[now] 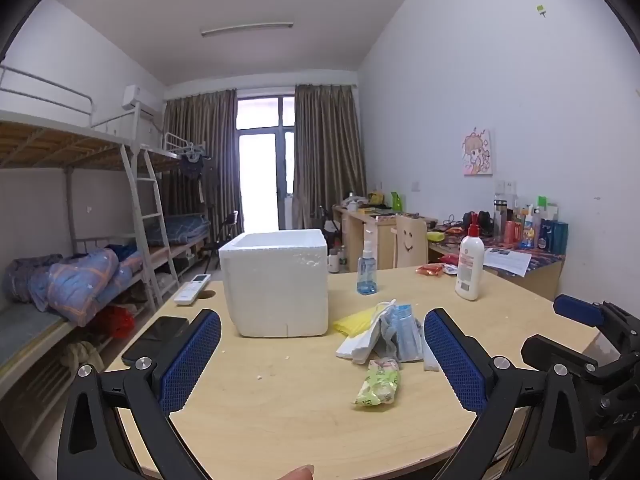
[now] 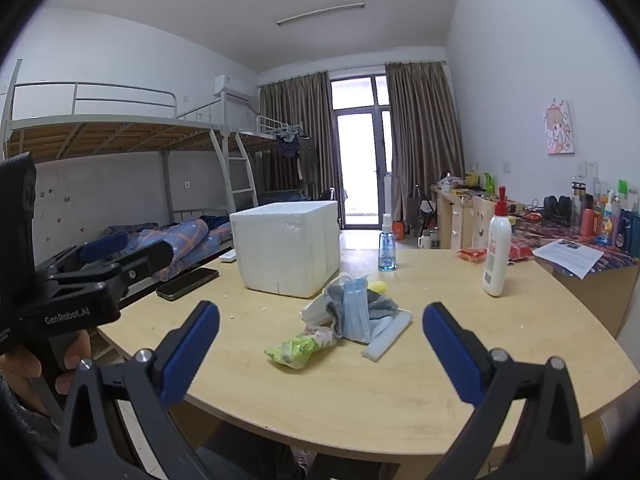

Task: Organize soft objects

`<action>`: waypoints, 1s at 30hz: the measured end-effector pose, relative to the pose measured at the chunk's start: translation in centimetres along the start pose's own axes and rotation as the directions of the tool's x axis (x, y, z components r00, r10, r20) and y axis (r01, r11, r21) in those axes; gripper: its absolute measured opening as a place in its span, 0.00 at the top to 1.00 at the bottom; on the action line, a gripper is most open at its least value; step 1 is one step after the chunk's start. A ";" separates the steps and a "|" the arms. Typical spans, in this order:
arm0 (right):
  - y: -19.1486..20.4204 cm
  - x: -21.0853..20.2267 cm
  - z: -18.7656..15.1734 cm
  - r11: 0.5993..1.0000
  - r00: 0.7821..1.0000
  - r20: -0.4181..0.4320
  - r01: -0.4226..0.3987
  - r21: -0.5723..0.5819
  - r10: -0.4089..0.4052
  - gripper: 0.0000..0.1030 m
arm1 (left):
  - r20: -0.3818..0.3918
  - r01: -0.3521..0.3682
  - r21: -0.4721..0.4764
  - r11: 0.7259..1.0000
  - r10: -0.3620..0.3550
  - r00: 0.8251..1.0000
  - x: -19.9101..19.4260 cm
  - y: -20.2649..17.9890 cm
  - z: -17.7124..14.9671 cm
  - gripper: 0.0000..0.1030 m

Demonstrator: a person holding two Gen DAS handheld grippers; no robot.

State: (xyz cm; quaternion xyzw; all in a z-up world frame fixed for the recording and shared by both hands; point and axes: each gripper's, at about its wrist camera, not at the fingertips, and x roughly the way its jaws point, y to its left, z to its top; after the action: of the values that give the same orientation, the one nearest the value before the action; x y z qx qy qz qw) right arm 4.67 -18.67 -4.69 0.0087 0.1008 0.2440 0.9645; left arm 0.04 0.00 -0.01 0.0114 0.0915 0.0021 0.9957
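A pile of soft things lies mid-table: blue face masks (image 1: 406, 332) (image 2: 357, 312), a grey cloth (image 2: 380, 303), a white tissue pack (image 1: 360, 346), a yellow item (image 1: 354, 320) and a green-white packet (image 1: 378, 386) (image 2: 298, 350). A white foam box (image 1: 278, 282) (image 2: 290, 250) stands open-topped behind the pile. My left gripper (image 1: 322, 356) is open and empty, near the table's front edge before the pile. My right gripper (image 2: 320, 354) is open and empty, just in front of the pile. The left gripper also shows in the right wrist view (image 2: 120, 252).
A wooden table (image 1: 280, 420) holds a phone (image 1: 156, 338), a remote (image 1: 192, 288), a blue spray bottle (image 1: 367, 270), a white lotion bottle (image 1: 469, 264) and a red packet (image 1: 430, 269). Bunk beds stand left, cluttered desks right.
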 end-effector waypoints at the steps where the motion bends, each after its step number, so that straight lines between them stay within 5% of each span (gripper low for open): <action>1: 0.0 0.0 0.0 1.000 1.000 -0.007 -0.001 -0.003 0.001 0.00 | -0.002 0.001 0.000 1.000 -0.001 1.000 0.0 0.0 0.0 0.01; 30: 0.0 -0.3 0.2 1.000 1.000 -0.009 0.003 -0.001 -0.003 0.00 | -0.007 0.019 -0.003 1.000 -0.019 1.000 0.0 0.2 0.1 0.01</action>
State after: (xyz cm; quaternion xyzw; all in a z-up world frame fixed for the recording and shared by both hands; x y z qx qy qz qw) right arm 4.45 -18.83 -4.47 0.0069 0.1052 0.2427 0.9644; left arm 0.01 0.21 0.06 0.0089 0.0953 -0.0071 0.9954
